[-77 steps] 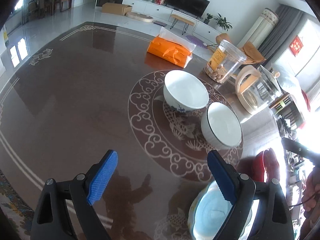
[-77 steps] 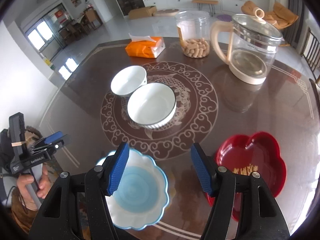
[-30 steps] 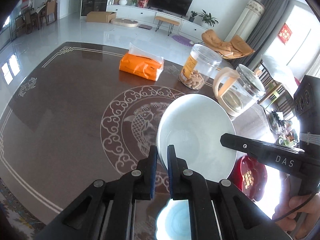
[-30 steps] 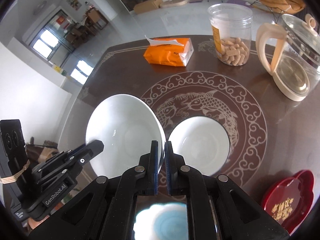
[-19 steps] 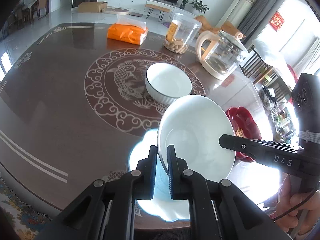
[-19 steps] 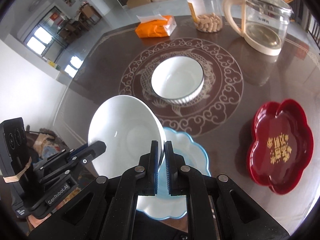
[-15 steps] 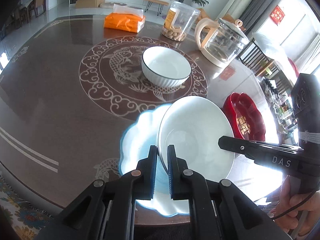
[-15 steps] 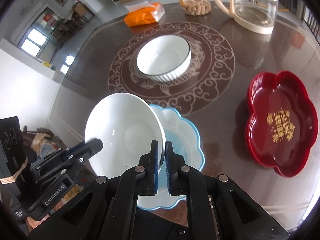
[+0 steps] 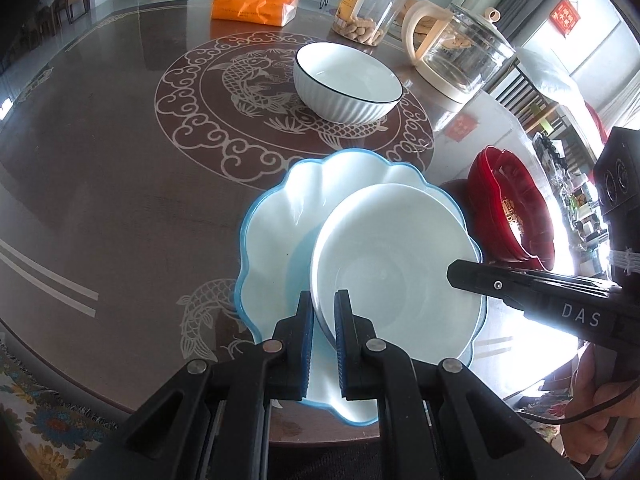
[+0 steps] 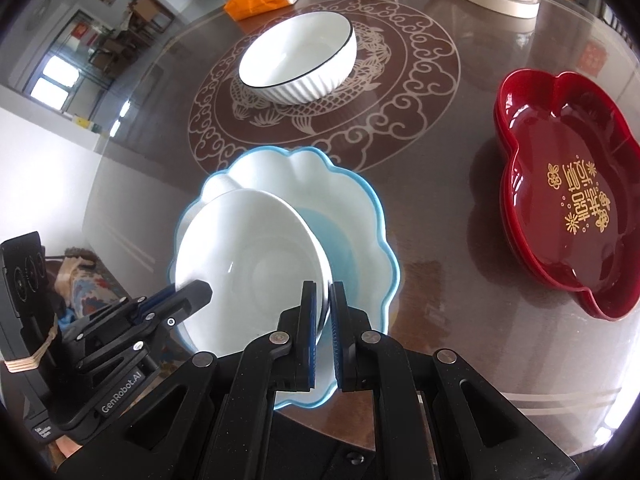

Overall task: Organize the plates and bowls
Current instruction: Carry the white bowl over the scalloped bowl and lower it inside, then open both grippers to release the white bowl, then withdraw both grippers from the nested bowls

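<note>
Both grippers hold one plain white bowl (image 9: 400, 264) (image 10: 248, 264) by opposite sides of its rim. My left gripper (image 9: 322, 300) is shut on the near-left rim and my right gripper (image 10: 325, 292) on the near-right rim. The bowl sits low over a blue-edged scalloped plate (image 9: 280, 232) (image 10: 352, 232) near the table's front edge; I cannot tell whether they touch. A ribbed white bowl with a dark rim (image 9: 348, 80) (image 10: 296, 60) stands on the table's round ornament. A red flower-shaped plate (image 9: 508, 208) (image 10: 568, 184) lies to the right.
At the back of the brown table (image 9: 120, 200) are an orange tissue pack (image 9: 254, 4), a clear jar of snacks (image 9: 368, 12) and a glass kettle (image 9: 456, 52). A patterned rug (image 9: 40, 420) lies below the near table edge. A hand (image 9: 600, 420) holds the right gripper.
Both grippers, open at first, now grip the white bowl. They carried it from the table's middle toward the near edge and lowered it over the blue plate.
</note>
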`<state>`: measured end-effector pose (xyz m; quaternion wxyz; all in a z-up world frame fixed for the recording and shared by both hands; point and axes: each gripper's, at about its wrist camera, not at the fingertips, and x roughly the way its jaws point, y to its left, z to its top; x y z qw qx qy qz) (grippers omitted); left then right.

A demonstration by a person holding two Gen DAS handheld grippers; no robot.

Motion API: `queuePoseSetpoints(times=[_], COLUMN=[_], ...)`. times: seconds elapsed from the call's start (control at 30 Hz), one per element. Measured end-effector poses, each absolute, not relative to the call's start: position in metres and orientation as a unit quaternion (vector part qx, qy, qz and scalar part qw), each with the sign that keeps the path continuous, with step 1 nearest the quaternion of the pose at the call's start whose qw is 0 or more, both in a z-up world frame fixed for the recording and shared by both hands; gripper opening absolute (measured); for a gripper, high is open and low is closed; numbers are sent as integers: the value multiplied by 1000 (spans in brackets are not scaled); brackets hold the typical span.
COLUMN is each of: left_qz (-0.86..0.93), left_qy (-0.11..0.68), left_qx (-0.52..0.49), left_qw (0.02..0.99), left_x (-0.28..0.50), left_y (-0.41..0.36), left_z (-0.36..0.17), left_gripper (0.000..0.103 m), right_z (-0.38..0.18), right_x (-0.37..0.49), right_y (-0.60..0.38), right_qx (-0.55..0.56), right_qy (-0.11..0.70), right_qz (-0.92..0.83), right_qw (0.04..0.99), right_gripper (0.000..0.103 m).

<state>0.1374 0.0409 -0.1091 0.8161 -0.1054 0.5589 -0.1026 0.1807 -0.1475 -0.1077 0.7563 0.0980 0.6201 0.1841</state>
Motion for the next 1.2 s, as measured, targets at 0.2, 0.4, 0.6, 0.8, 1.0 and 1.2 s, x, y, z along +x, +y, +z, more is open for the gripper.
queuePoseSetpoints(times=[0.2,0.4,0.6,0.8,1.0,1.2], left_qz=[-112,-101,-68,-42,-27,-17], left_qy=[547,480,413,418,422,422], left_qx=[-98,-103,-87,-66,-70,-74], left_qw=[824,865,904,905,904,903], left_x=[137,123,95,84,78,75], left_y=[37,49,56,56,63,67], left_z=[-104,-74,-45,-52,-56,-56], left_gripper=[30,70,82,83,83,83], right_z=[-107,-82,-47,-44,-50,-47], right_x=[182,170,120,86,86,81], right_y=[-147,-158,-168,-173,-179,-179], right_qx=[99,106,62,31,11,1], right_qy=[613,559,450,377,374,366], right_qz=[188,186,133,68,43,32], right_qw=[761,801,881,923,926,930], right_gripper=[14,48,58,62,62,62])
